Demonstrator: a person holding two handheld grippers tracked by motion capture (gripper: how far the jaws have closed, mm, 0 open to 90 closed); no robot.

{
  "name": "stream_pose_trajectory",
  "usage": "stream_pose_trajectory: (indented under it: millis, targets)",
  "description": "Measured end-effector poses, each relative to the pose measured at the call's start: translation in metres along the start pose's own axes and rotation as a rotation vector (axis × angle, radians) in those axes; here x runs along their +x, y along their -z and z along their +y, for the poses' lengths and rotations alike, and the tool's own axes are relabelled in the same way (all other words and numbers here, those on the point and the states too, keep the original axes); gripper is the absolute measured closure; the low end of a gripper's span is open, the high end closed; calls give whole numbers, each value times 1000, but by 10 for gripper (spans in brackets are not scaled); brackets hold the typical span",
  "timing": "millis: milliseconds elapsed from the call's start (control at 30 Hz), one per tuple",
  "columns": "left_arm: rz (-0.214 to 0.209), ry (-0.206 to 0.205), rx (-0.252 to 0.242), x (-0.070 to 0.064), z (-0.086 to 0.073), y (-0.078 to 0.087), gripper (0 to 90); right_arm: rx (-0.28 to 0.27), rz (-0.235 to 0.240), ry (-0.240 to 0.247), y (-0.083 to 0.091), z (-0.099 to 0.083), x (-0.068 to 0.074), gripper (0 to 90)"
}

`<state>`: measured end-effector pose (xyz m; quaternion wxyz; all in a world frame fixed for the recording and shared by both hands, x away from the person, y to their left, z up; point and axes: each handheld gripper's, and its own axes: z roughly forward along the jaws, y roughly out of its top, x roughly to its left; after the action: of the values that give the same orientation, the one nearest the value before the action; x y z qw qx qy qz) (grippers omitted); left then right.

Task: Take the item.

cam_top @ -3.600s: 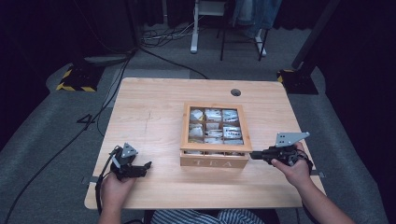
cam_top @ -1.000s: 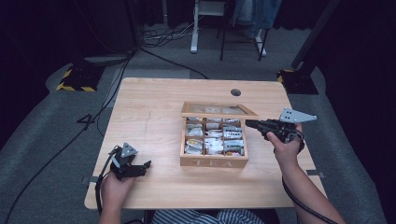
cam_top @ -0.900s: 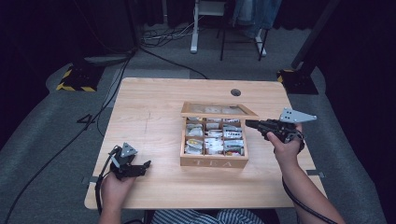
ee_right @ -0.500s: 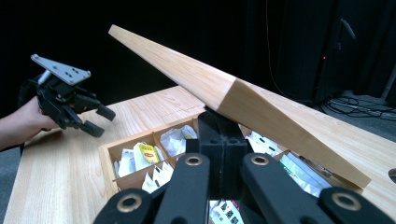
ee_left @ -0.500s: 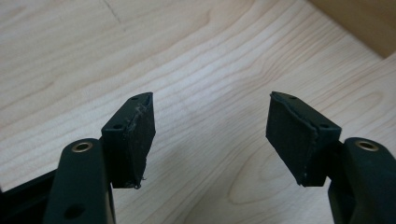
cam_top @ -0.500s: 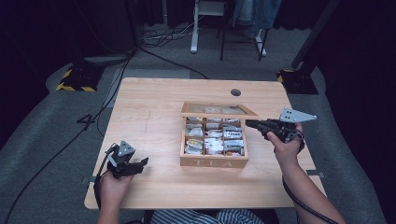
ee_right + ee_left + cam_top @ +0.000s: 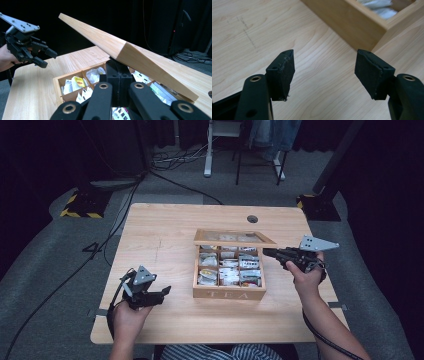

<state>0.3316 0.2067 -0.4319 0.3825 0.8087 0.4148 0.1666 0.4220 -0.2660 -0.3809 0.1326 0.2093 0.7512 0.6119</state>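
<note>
tea box point(image 7: 229, 292): mid-table, packets inside
lid point(image 7: 130, 53): raised at a slant, right gripper point(image 7: 270, 253) tucked under its right edge, jaws pressed together
left gripper point(image 7: 164, 291): jaws spread wide, hovering left of the box

Both grippers are matte black, each topped by a grey three-cornered plate drilled with small holes. The left gripper point(image 7: 162, 292) carries thick black pads point(image 7: 284, 72) with frayed edges, bolted on, and brass-ringed pivots on its linkage arms. The right gripper point(image 7: 267, 252) shows the same brass-ringed links. A black cable trails from each. Striped clothing point(image 7: 215, 354) shows at the lap.
</note>
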Motion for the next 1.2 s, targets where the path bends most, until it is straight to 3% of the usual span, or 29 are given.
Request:
stream_pose_trajectory:
  millis: [67, 100, 400, 700, 1200]
  targets:
    - [-32, 30, -12, -3, 5, 1, 324, -1, -4, -1, 0, 0, 0, 900]
    - [-71, 50, -27, -6, 9, 2, 326, -4, -3, -8, 2, 0, -2, 900]
    - [-146, 49, -43, -23, 28, 4, 337, -11, -4, -17, 3, 0, -3, 900]
    - [-229, -14, -36, -53, 51, -15, 331, -9, 0, -17, 3, 1, -4, 900]
    - [-302, -78, -31, -80, 79, -42, 327, -17, 9, -16, 5, 2, -5, 900]
